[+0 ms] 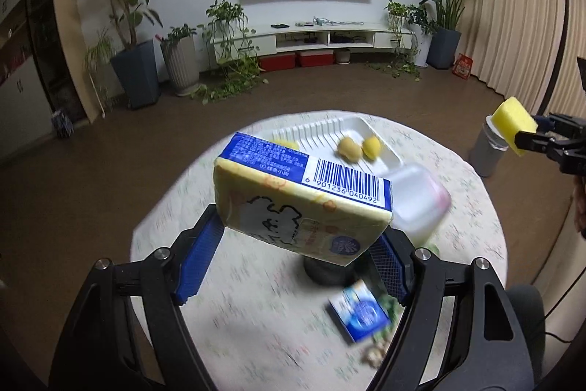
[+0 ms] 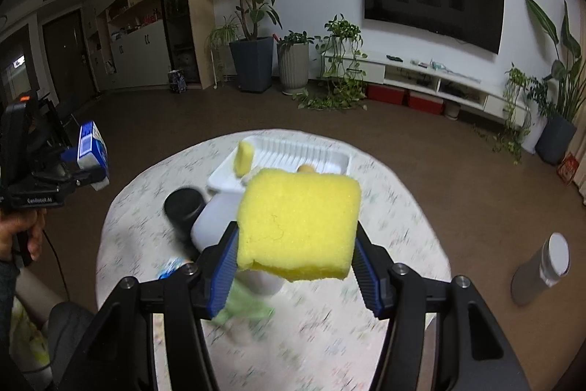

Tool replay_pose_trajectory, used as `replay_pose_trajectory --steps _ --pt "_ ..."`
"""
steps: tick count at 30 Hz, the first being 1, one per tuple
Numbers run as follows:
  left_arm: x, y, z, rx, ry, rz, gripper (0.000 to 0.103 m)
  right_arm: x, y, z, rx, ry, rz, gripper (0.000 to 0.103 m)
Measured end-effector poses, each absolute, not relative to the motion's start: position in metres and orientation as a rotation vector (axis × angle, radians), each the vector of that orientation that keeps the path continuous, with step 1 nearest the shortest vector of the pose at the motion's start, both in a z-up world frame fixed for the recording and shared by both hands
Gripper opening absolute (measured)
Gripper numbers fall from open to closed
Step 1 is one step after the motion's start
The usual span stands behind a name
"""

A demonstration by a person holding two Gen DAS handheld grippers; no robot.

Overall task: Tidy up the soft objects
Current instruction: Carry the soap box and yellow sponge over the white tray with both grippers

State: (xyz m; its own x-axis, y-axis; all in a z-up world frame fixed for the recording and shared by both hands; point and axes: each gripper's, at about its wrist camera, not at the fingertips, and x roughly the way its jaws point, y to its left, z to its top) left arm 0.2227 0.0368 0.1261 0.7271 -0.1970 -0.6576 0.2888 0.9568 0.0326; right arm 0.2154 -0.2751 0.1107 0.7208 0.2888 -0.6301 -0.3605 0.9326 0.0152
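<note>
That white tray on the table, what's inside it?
The white tray holds two small yellow lumps and a yellow sponge at one end. The held tissue pack covers its near corner.

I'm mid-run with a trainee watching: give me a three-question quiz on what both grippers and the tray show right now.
1. True or false: the right gripper is shut on a yellow foam sponge block.
2. What does the left gripper hold?
A. a green cloth
B. a yellow-and-blue wrapped tissue pack
C. a black lid
3. Fill in: the white ribbed plastic tray sits on the ____ table with the floral cloth.

Key: 1 true; 2 B; 3 round.
</note>
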Motion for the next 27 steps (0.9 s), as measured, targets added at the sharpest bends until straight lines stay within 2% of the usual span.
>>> replay_pose_trajectory --steps 17,22,27 --pt "0.374 -0.011 0.119 0.29 0.827 -0.344 0.075 0.375 -0.25 0.141 -0.186 0.738 0.407 0.06" --pt "0.413 -0.04 0.087 0.349 0.911 -0.398 0.075 0.419 -0.232 0.113 -0.205 0.811 0.446 0.06" --pt "0.446 -0.06 0.048 0.378 0.989 -0.448 0.075 0.459 -0.219 0.06 -0.218 0.913 0.465 0.06"
